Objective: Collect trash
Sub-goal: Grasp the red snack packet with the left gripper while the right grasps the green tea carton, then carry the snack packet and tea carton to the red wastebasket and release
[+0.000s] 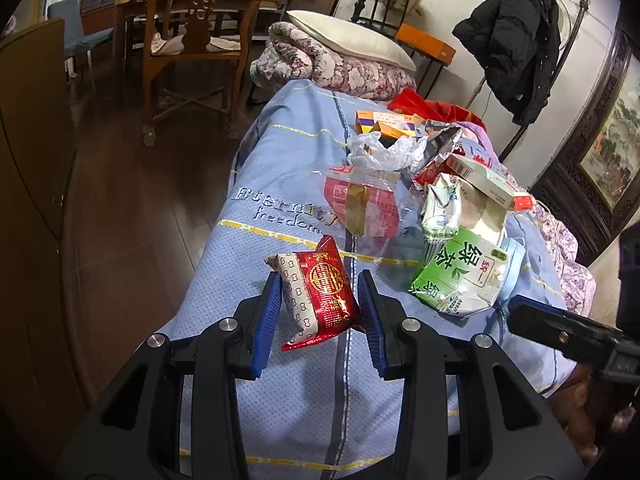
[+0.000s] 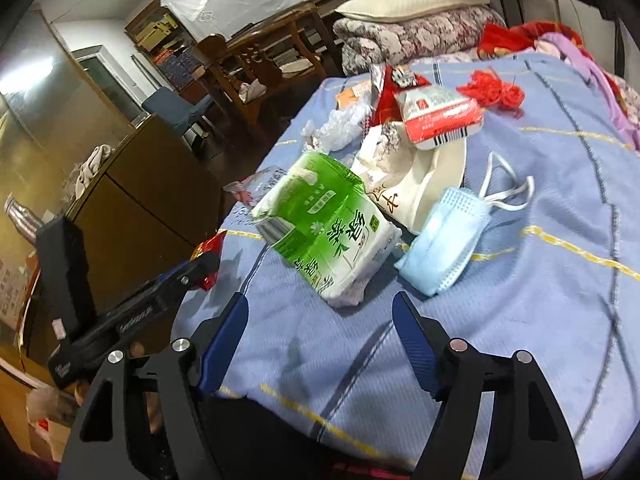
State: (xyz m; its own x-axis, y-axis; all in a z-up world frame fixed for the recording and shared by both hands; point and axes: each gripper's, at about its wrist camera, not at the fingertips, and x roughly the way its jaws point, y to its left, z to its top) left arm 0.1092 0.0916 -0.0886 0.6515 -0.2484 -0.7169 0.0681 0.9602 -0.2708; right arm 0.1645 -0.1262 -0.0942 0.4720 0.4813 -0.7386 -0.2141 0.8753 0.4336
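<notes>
Left gripper (image 1: pixel 318 312): we pinch the glossy red-and-white foil snack packet (image 1: pixel 316 294), lifted over the pale blue quilted bedspread (image 1: pixel 280 400) | green-and-white crumpled tea packet (image 2: pixel 326 228): lying ahead of us | right gripper (image 2: pixel 320 328): spread, empty | risk: we judge the slick packet may slip, or the jaws snag the light blue pleated face mask (image 2: pixel 444 248) alongside.
</notes>
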